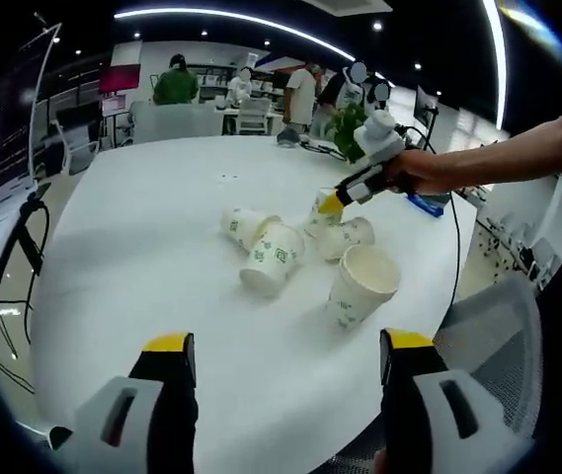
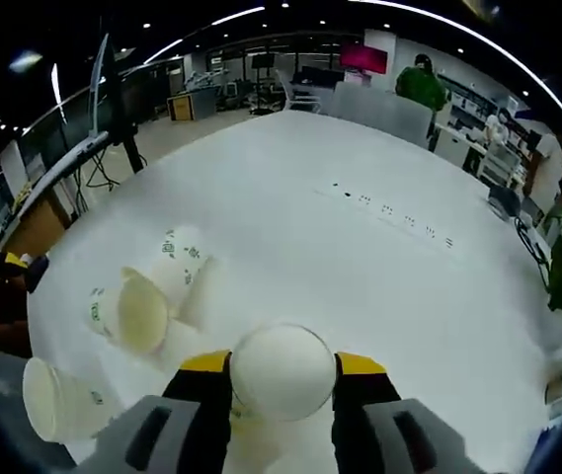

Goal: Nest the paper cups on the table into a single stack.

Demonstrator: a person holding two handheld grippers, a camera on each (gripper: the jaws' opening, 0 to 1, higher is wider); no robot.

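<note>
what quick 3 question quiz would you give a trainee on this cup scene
1. True or false: the right gripper has its jaws around a paper cup.
2. Is the left gripper open or shut?
3. The cup nearest the left gripper is: A) upright B) on its side C) crushed flat.

Key: 1 true; 2 open, nothing between its jaws; 3 A, its open mouth faces up on the white table.
</note>
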